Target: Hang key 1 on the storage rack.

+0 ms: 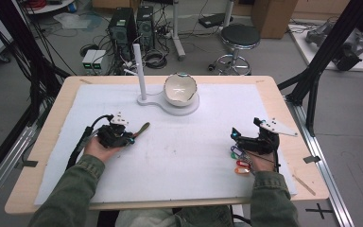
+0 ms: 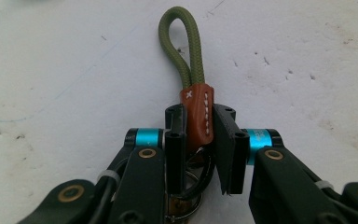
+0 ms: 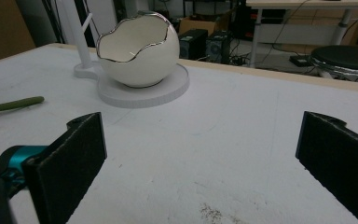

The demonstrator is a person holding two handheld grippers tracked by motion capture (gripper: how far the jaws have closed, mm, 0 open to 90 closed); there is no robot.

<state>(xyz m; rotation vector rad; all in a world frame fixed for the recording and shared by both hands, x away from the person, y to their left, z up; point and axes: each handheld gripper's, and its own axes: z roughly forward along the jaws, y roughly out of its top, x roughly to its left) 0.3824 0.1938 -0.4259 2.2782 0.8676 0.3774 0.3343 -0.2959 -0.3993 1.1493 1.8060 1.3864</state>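
Keychain strap (image 2: 196, 109) between left tool (image 2: 200, 135) jaws

Olive-green sleeves (image 1: 71, 198); black left gripper (image 2: 200, 128) and right gripper (image 3: 200, 154) had cyan bands, brass screws, black cables, padded jaws

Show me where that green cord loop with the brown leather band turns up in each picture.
High view: the green cord loop lies left of centre, sticking out of the left gripper.
Left gripper view: top centre, leather band pinched between the jaws.
Right gripper view: far left edge, flat on the mat.
Shared landmark: the egg-shaped bowl.
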